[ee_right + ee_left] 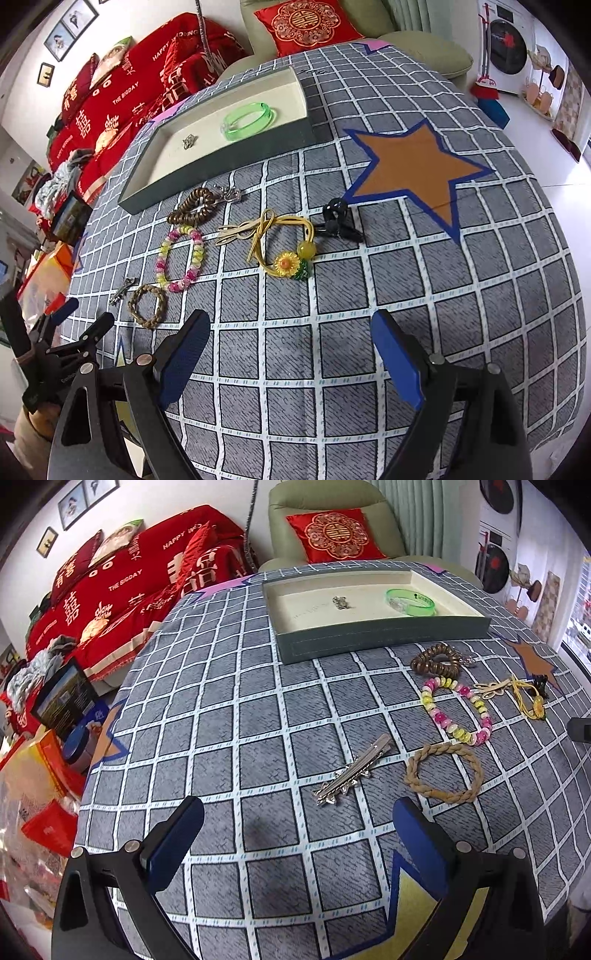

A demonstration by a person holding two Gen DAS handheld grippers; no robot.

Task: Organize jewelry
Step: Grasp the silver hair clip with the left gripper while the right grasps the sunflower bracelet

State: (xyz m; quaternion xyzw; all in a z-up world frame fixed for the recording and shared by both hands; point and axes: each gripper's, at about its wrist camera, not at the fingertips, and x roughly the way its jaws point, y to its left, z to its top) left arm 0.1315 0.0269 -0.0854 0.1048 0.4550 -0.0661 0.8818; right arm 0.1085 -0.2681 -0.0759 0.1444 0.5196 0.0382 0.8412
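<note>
Worktop, grid-patterned grey cloth with star motifs. Tray, grey-walled and cream-lined, stood at 11 o'clock in the right wrist view; it contained a green bangle and a small silver charm, apart from one another. Loose on the cloth in front of the tray: brown beaded bracelet, pink-and-yellow beaded bracelet, braided tan bracelet, silver hair clip, yellow cord with sunflower pendant, black claw clip. Left hand-held gripper released, nothing between its pads. Right hand-held gripper likewise spread wide, empty.
</note>
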